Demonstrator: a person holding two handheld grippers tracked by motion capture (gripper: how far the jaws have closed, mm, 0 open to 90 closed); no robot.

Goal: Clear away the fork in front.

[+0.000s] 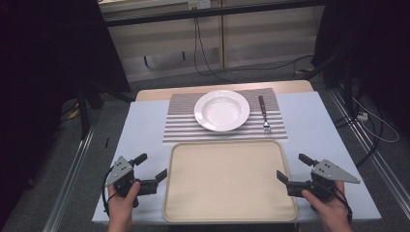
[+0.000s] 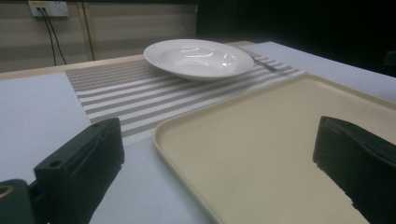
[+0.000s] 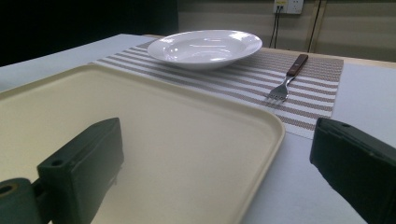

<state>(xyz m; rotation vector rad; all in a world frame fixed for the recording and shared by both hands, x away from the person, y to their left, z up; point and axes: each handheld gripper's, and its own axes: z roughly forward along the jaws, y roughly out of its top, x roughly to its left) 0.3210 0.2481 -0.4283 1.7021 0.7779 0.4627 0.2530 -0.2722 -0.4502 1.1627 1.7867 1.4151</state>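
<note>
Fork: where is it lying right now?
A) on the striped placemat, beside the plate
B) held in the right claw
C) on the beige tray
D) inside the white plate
A: the fork lies flat on the striped placemat next to the white plate, tines toward the empty beige tray, clear of both claws.

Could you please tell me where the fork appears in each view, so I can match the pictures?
High view: the fork lies on the striped placemat, right of the white plate, tines toward the tray.
Left gripper view: a sliver of it shows just behind the plate's right rim.
Right gripper view: upper right, right of the plate.
Shared landmark: the white plate.
</note>
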